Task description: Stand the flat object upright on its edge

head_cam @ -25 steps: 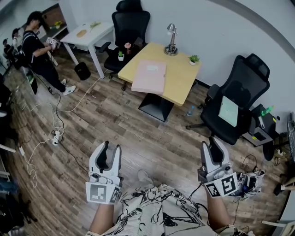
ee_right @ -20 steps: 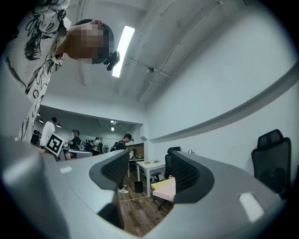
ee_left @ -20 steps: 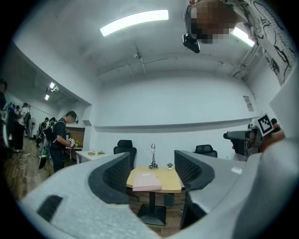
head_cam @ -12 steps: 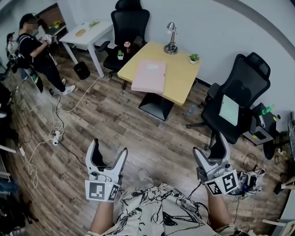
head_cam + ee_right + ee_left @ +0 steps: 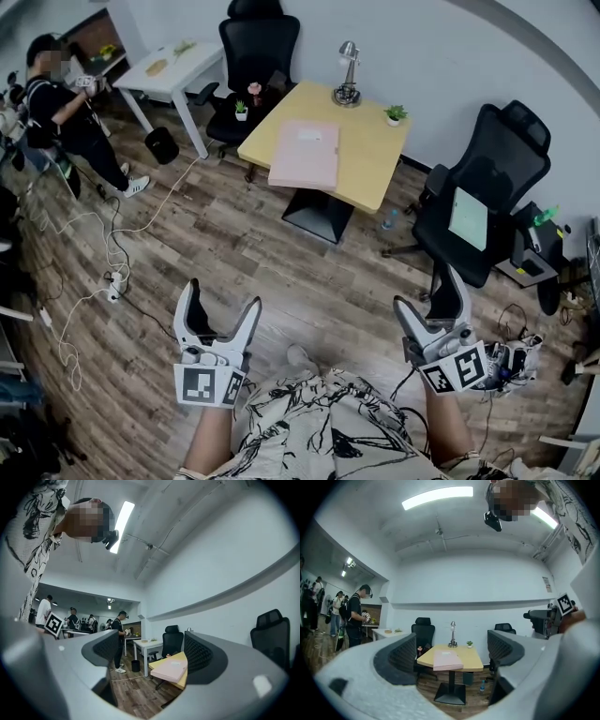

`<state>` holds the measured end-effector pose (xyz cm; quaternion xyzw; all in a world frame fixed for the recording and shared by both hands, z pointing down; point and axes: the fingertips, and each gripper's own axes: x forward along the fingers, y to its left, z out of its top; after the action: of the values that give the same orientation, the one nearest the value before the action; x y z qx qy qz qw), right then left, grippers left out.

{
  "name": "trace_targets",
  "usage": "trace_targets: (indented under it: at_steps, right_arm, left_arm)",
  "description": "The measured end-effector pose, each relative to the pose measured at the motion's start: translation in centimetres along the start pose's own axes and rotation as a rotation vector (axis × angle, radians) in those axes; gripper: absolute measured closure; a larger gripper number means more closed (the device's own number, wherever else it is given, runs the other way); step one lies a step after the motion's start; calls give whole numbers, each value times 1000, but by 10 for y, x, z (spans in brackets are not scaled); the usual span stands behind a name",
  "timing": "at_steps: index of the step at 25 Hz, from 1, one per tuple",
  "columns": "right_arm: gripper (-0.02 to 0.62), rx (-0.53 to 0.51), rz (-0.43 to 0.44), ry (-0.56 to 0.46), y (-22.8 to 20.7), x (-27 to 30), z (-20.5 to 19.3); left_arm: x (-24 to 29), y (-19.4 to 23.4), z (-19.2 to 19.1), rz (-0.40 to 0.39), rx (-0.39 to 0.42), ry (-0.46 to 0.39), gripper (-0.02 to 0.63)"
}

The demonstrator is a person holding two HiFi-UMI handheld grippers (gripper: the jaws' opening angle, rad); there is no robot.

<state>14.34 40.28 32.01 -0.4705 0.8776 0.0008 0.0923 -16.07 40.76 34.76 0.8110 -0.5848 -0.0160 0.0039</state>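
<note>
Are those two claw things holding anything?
Nothing. The left gripper is opening with nothing between its jaws; the right gripper is open and empty too.

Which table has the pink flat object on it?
The yellow table with the desk lamp, not the white table; the pink flat object lies flat there.

Camera stations: one high, two low.
Head view looks steeply down from standing height, well back from the yellow table (image 5: 375, 159). Both gripper views face it level from low down, the left head-on, the right obliquely. All three share the table and pink flat object (image 5: 305, 155).
</note>
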Motion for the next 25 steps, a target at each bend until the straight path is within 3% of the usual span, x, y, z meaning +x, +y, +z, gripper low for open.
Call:
trace_targets:
  at_steps: [9, 25]
  right_arm:
    - [163, 13, -16, 33, 13, 8, -16]
    - [164, 37, -26, 36, -34, 57, -30]
  left_arm:
    - [6, 18, -15, -34, -34, 22, 144]
    - [64, 35, -23, 4, -20, 45, 138]
